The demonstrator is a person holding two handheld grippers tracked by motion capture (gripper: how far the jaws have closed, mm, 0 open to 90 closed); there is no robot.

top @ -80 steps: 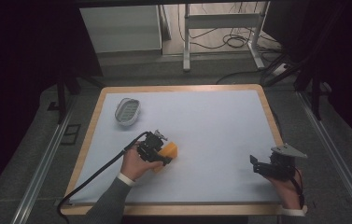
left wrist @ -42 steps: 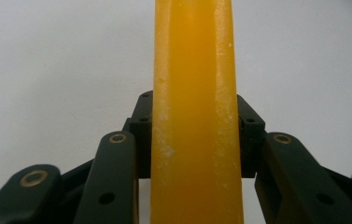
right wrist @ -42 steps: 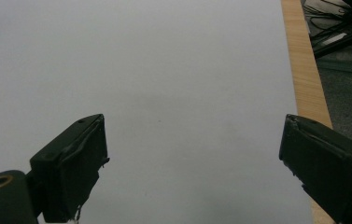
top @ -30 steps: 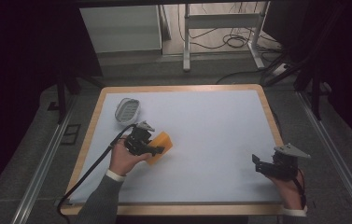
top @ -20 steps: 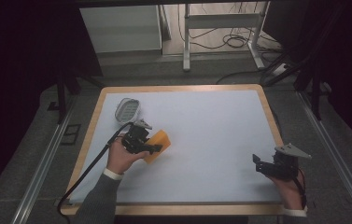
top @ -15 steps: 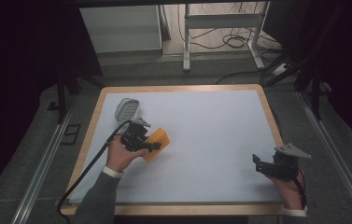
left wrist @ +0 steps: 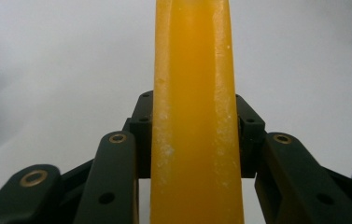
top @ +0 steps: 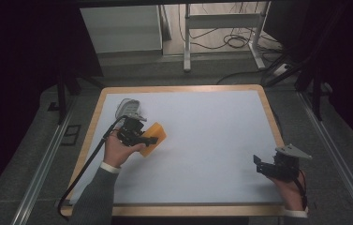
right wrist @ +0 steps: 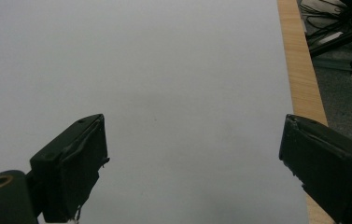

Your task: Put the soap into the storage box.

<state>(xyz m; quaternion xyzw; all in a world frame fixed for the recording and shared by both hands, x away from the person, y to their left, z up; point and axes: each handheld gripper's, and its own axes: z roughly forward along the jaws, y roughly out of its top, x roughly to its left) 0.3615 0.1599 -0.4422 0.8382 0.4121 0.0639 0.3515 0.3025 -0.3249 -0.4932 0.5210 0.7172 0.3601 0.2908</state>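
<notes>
Matte pale tabletop (top: 202,140); smooth, flat orange slab (top: 153,138) between left claw (top: 142,139) jaws.

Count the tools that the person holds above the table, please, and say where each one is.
2. The left tool is at the table's left side, shut on an orange block, beside a grey dish. The right tool is near the table's front right corner, open and holding nothing.

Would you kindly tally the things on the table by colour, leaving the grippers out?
Orange: 1, the sponge clamped in the left gripper
Grey: 1, the oval dish beside it
Total: 2
</notes>
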